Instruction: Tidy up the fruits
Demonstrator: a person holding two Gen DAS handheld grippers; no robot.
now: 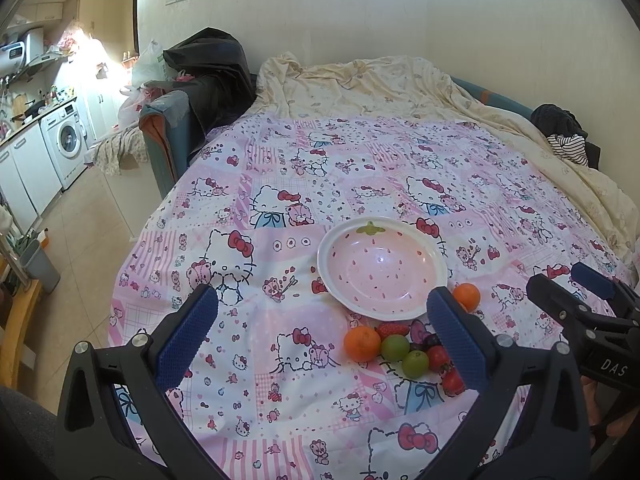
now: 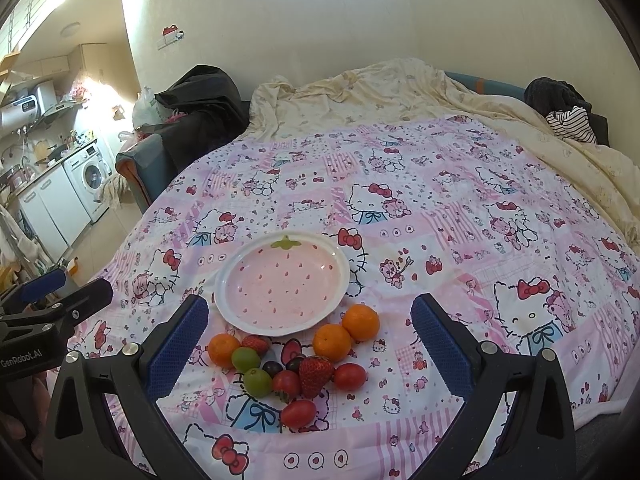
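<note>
An empty pink strawberry-pattern bowl [image 2: 280,288] [image 1: 380,268] rests on the pink cartoon-cat bedspread. In front of it lies a pile of fruit: three oranges [image 2: 332,342], two green grapes [image 2: 258,381], dark grapes [image 2: 273,368], strawberries [image 2: 315,374] and cherry tomatoes [image 2: 298,412]. My right gripper [image 2: 310,348] stands open above the pile, empty. My left gripper [image 1: 320,336] is open too, empty, left of the fruit [image 1: 362,343]; its right finger hides part of the pile. Each gripper shows at the edge of the other's view.
A rumpled cream duvet [image 2: 380,92] covers the far side of the bed. Dark clothing [image 2: 560,96] and a striped garment lie at the far right. A black bag [image 1: 208,64] sits on a chair at the bed's left, with a kitchen and washing machine [image 1: 66,140] beyond.
</note>
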